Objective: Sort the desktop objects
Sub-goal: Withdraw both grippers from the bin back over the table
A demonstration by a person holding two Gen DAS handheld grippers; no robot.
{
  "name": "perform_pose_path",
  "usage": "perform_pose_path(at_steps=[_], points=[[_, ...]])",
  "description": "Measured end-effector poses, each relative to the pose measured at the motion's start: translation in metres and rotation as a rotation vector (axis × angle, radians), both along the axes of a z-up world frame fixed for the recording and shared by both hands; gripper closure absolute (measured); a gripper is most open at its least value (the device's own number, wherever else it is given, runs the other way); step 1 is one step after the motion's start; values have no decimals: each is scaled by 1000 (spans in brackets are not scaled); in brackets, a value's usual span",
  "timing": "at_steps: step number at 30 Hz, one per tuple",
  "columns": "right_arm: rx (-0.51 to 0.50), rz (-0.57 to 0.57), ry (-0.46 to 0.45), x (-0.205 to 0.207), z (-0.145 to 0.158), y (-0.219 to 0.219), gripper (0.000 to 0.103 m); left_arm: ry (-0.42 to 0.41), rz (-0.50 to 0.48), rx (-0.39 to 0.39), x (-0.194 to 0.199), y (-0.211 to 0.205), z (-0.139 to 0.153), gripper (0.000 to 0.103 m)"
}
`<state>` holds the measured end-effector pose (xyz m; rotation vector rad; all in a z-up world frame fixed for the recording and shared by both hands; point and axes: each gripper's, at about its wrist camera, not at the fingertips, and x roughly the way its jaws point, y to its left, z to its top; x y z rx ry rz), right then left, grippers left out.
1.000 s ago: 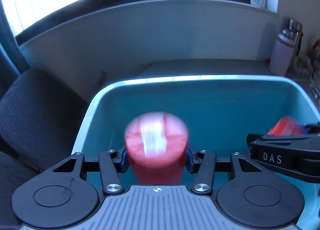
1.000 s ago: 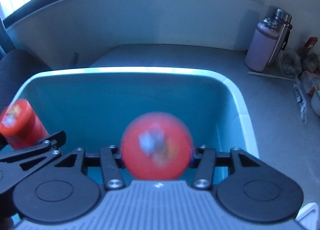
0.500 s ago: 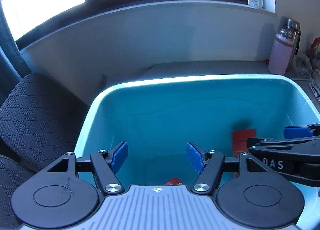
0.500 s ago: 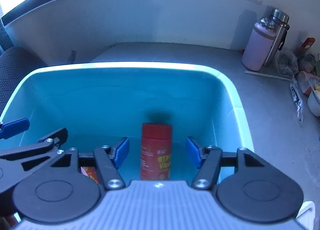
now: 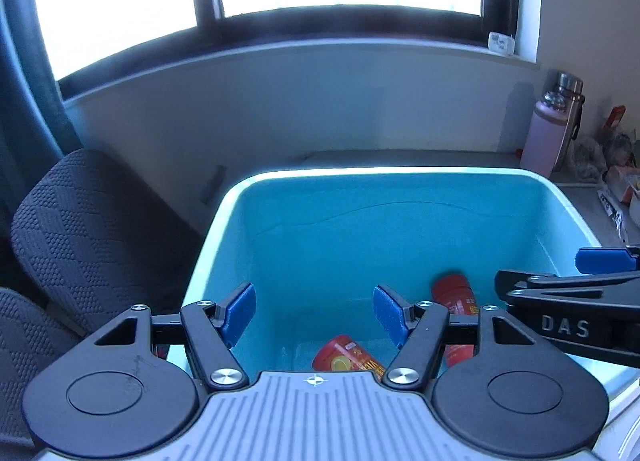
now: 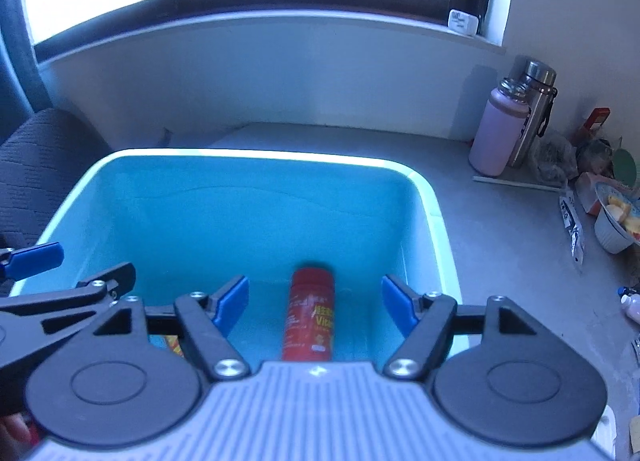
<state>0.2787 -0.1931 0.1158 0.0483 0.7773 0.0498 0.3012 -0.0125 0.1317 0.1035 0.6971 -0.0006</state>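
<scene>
Bottles of red plastic in the blue bin look light, stiff and slick, best gripped mid-body; left tongs gape wide and empty, right tongs are opening, gripping nothing.

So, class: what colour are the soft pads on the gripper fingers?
Blue pads, seen best in the right wrist view.

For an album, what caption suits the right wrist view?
Right gripper, jaws opening and empty, above a blue bin where a red bottle lies.
</scene>
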Motion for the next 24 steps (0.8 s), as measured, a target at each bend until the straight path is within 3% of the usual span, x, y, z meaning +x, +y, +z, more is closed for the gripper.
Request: perform_pose_path(at_steps=[14,19,24], points=[[19,55,-101,-109,18,-17,15,-60,27,-14,-109,-28,0,35],[25,56,-105,-143,14,-22,10,-74,60,-17,-151,-26,-5,16],[26,60,-98,-172,6,-24,10,-79,70,-11,-181,-25,-12,16]])
